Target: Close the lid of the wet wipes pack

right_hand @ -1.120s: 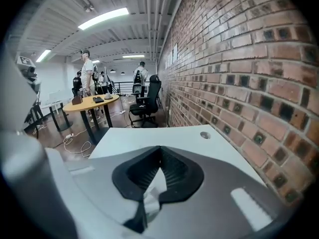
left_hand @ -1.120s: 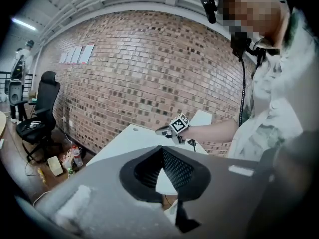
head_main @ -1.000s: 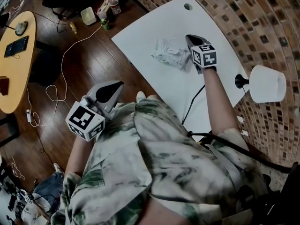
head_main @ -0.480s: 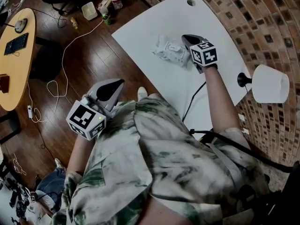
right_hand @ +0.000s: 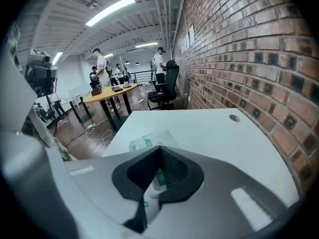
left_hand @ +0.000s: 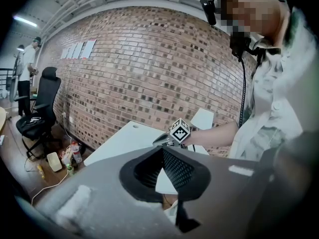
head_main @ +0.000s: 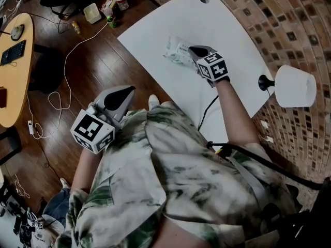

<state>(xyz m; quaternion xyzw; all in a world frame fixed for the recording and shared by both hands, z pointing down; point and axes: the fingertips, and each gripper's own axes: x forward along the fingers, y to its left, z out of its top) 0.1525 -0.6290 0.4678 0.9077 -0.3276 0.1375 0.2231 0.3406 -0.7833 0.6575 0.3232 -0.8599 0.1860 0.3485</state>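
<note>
We see a brick wall (head_main: 289,25) that curves behind a white table (head_main: 155,30). On the other side there is dark wooden floor (head_main: 98,66), where a yellow round table (head_main: 13,87) stands well apart. A white lamp (head_main: 295,86) stands at the table's edge by the wall, near the right forearm.

The wet wipes pack (head_main: 176,51) lies on the white table, with nothing else close to it. The right gripper (head_main: 193,49) has its jaws together, with the tips over the pack's nearer end. We cannot tell if the lid is down.

The left gripper (head_main: 123,93) hangs over the floor beside the table, with its jaws together and empty. A black cable (head_main: 207,112) crosses the table, and a white cable (head_main: 67,71) winds on the floor.
</note>
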